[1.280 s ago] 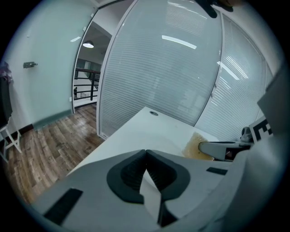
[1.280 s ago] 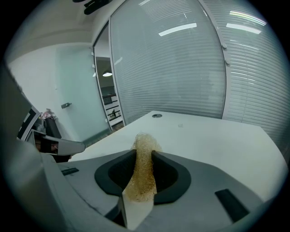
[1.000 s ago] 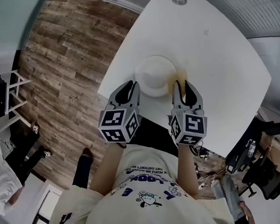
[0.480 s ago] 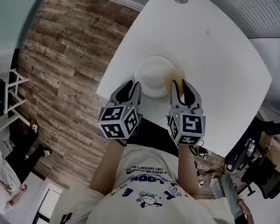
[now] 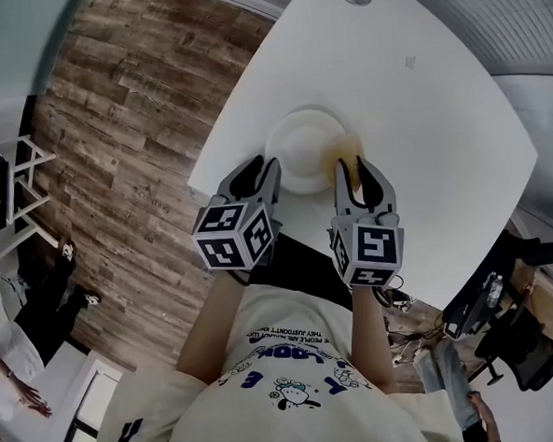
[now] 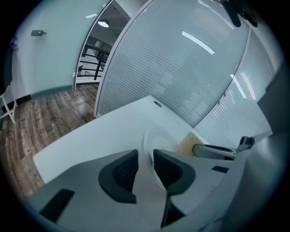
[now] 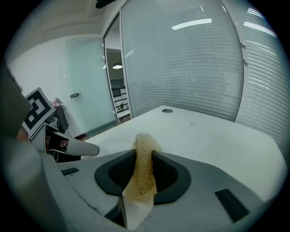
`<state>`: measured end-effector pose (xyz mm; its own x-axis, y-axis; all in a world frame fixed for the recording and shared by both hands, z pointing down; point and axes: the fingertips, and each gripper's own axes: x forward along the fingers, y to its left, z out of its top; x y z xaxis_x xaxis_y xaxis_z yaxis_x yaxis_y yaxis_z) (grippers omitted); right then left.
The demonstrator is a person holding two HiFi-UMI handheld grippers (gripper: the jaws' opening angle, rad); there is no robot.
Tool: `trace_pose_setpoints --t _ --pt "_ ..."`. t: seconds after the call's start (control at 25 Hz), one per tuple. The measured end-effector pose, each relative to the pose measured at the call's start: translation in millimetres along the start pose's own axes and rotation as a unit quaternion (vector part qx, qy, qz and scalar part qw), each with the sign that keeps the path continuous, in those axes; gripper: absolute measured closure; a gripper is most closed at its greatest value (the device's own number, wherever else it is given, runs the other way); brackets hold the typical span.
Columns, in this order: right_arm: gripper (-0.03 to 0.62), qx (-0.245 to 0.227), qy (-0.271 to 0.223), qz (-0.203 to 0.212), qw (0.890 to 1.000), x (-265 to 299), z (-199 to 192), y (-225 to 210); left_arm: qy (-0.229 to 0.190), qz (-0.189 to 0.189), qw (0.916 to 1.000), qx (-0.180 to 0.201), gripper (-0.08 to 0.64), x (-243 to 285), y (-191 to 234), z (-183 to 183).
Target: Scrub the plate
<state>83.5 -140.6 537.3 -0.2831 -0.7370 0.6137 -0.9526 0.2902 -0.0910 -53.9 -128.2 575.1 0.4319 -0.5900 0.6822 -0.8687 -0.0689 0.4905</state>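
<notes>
A plain white round plate [image 5: 305, 146] sits by the near edge of the white table [image 5: 418, 85]; the left gripper [image 5: 258, 173] pinches its rim, while the right gripper [image 5: 358, 168] clamps a tan, coarse sponge [image 5: 349, 148] at its right edge
</notes>
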Motion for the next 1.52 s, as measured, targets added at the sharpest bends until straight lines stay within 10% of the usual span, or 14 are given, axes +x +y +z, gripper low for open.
trace_pose_setpoints --t 0.64,1.04,1.52 --pt "0.491 0.001 -0.001 0.0 1.0 1.0 -0.6 2.4 0.001 -0.055 0.9963 -0.067 0.483 5.2 -7.5 -4.5" --pt "0.491 0.005 -0.012 -0.004 1.0 -5.9 7.1 4.4 -0.015 -0.134 0.9727 -0.189 0.518 -2.8 -17.2 -0.6" --pt "0.491 0.019 -0.054 -0.031 0.998 -31.4 30.8 -5.6 -0.03 -0.177 0.9641 -0.196 0.52 -17.0 -40.3 9.8"
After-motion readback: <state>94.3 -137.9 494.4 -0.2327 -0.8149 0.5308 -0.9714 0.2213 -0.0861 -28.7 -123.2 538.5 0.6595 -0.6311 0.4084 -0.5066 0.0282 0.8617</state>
